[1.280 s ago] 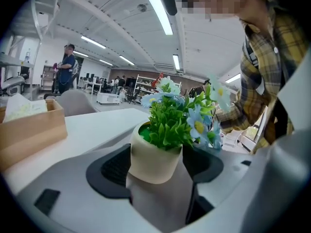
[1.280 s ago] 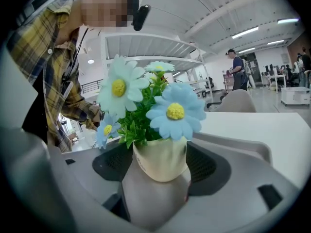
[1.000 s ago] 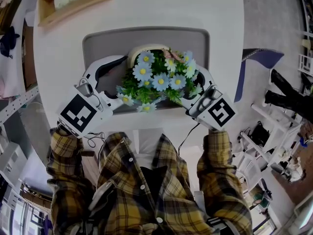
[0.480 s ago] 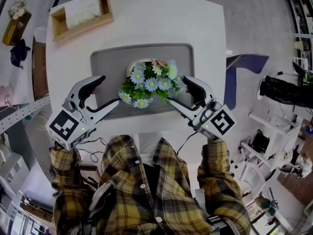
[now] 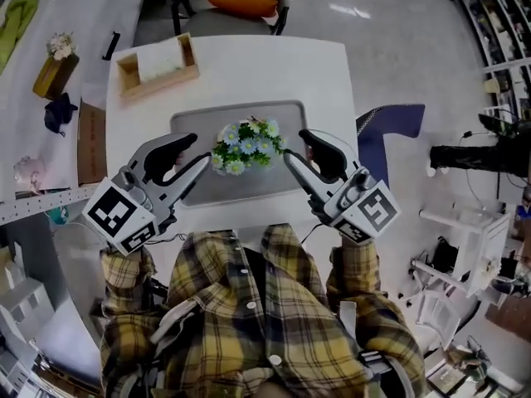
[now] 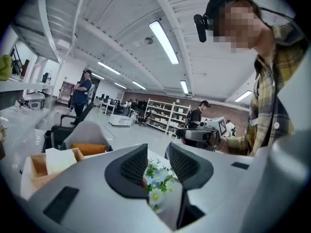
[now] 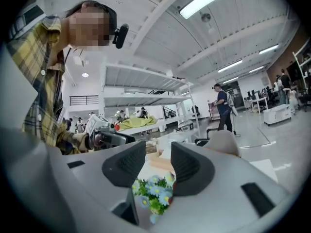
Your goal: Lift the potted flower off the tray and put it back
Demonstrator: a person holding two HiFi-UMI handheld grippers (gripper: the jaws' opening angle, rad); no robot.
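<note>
The potted flower (image 5: 246, 145), blue and white blooms over green leaves, stands on the grey tray (image 5: 195, 123) on the white table. My left gripper (image 5: 197, 152) hangs above the tray's left side, apart from the plant. My right gripper (image 5: 296, 146) hangs to the plant's right, also clear of it. Both sets of jaws have just been closing and stand partly apart with nothing between them. In the left gripper view the gripper (image 6: 157, 161) shows the flowers (image 6: 158, 181) below and beyond its gap. The right gripper view has the gripper (image 7: 158, 161) above the same blooms (image 7: 153, 193).
A wooden box (image 5: 158, 63) with white paper sits at the table's far left corner. A chair with an orange cushion (image 5: 239, 0) stands beyond the table. A small box of flowers (image 5: 56, 65) rests on a shelf at the left. People stand far off in the hall.
Both grippers have drawn back from the sides of the pot and risen, and their jaws have narrowed. The flower stays on the tray. The head view now takes in more of the room.
</note>
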